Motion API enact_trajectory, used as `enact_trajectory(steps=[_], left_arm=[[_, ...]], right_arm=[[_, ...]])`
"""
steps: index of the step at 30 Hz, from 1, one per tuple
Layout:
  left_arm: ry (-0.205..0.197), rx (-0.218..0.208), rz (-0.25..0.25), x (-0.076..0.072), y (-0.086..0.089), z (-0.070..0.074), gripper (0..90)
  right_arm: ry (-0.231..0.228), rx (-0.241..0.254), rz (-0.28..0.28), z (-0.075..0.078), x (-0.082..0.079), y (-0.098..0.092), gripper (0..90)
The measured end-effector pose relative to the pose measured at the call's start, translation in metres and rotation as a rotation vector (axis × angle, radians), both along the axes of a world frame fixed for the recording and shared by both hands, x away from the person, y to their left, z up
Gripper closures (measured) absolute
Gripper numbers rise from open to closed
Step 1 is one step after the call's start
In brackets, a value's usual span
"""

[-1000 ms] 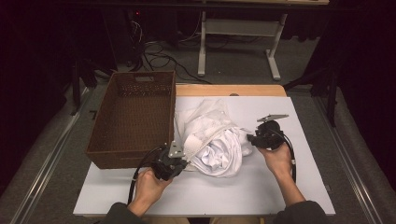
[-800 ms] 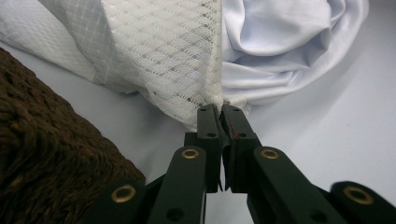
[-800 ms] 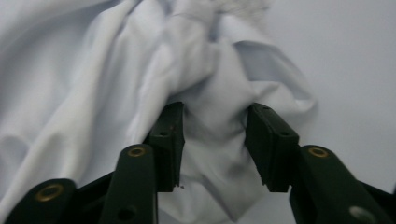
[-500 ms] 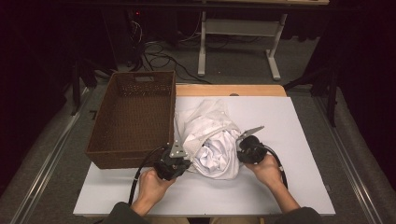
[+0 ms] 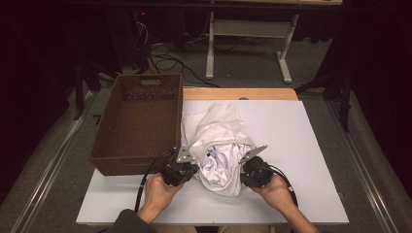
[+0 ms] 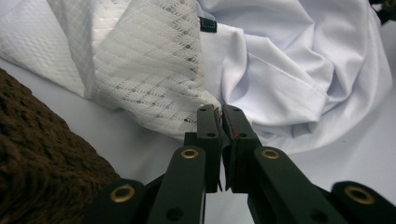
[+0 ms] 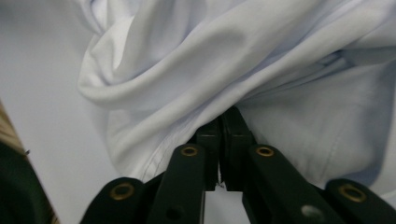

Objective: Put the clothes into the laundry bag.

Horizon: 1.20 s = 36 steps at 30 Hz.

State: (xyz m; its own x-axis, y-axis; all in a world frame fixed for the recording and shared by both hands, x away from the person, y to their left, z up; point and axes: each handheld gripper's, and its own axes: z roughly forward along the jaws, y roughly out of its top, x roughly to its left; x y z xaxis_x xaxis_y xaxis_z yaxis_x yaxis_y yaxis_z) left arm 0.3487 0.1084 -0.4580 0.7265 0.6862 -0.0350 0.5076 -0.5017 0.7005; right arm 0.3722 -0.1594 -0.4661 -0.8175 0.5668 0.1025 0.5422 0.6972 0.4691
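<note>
Claws both clamped on white garment point(image 5: 218, 145): left claw point(image 6: 219, 112), right claw point(image 7: 223, 122)

**Right jaws closed on white cloth**

In the right gripper view, the gripper point(image 7: 219, 122) has its two black jaws together, and a fold of the white cloth point(image 7: 261, 60) is pinched between their tips. The jaws have just been opening slightly, but the cloth remains between them. The cloth is smooth and crumpled in soft folds. It lies on the pale table point(image 7: 42, 93), which is at the left.
</note>
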Motion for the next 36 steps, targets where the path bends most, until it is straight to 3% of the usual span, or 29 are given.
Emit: enact_trajectory(steps=[2,7,13,16,19,20,23,25,27,31,36], left_arm=[[-0.005,-0.006,0.003,0.0,0.001,0.001,86.2],[-0.012,-0.015,0.008,0.001,0.003,0.002,86.2],[-0.007,-0.02,-0.005,-0.001,0.003,0.003,86.2],[-0.003,-0.025,-0.002,-0.002,0.004,0.004,85.8],[-0.007,-0.02,0.005,-0.001,0.003,0.004,83.7],[-0.008,-0.02,0.005,-0.002,0.003,0.005,82.4],[-0.03,-0.03,0.016,-0.002,0.003,0.012,75.9],[-0.032,-0.037,0.022,0.0,0.002,0.015,69.6],[-0.036,-0.039,0.027,0.002,-0.002,0.015,64.3],[-0.05,0.005,0.042,0.01,-0.015,0.01,55.9],[-0.094,0.021,0.05,0.019,-0.034,0.01,53.4]], right_arm=[[-0.003,-0.002,-0.018,0.005,0.001,-0.003,77.6],[-0.115,0.039,-0.095,0.031,0.004,-0.011,64.6],[-0.213,0.063,-0.082,0.051,0.008,0.003,59.5],[-0.221,0.09,-0.076,0.055,0.012,0.012,57.9],[-0.223,0.037,-0.073,0.051,0.017,0.024,58.4],[-0.22,0.008,-0.071,0.047,0.019,0.027,62.4],[-0.174,-0.003,-0.049,0.034,0.025,0.033,78.7],[-0.169,-0.02,-0.039,0.028,0.025,0.034,86.2],[-0.165,-0.013,-0.032,0.024,0.024,0.033,87.9],[-0.145,0.012,-0.037,0.022,0.024,0.03,88.2],[-0.143,0.019,-0.035,0.021,0.024,0.03,88.2]])
